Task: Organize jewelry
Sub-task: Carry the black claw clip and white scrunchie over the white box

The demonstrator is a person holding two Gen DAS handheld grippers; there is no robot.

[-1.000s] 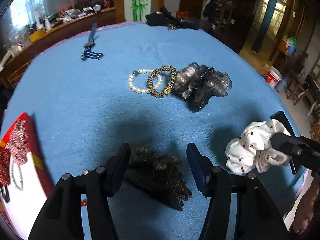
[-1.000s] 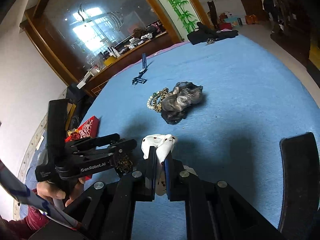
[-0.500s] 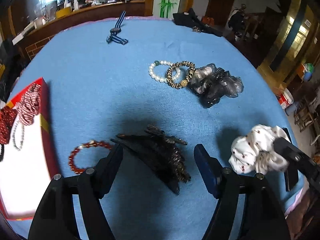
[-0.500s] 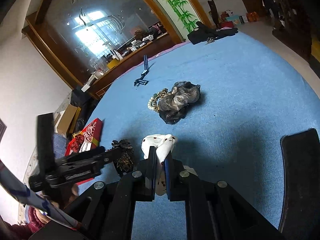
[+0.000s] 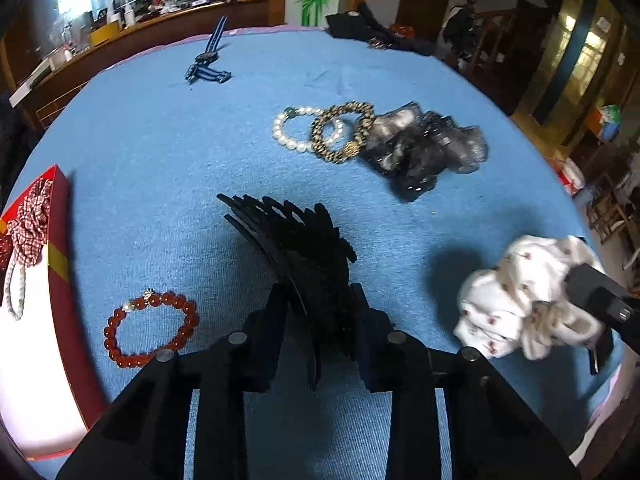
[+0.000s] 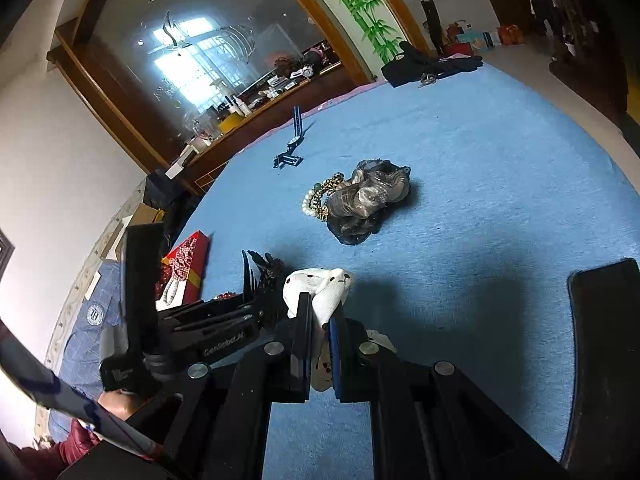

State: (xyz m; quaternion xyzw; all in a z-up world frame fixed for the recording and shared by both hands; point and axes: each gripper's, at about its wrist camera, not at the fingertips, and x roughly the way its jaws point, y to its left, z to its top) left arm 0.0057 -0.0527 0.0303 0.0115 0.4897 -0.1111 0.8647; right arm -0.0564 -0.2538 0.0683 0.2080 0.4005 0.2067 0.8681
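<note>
Over blue cloth (image 5: 168, 168), left tool (image 5: 319, 312) tilted steeply down (clamping black comb (image 5: 304, 248)).

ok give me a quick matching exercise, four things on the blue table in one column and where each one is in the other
Things:
1. black hair claw
2. white spotted scrunchie
3. red bead bracelet
4. pearl bracelet

Places:
A. overlapped by the gold bracelet
B. between the left tool fingers
C. lying alone beside the red box
D. pinched in the right tool

Pairs: 1-B, 2-D, 3-C, 4-A
</note>
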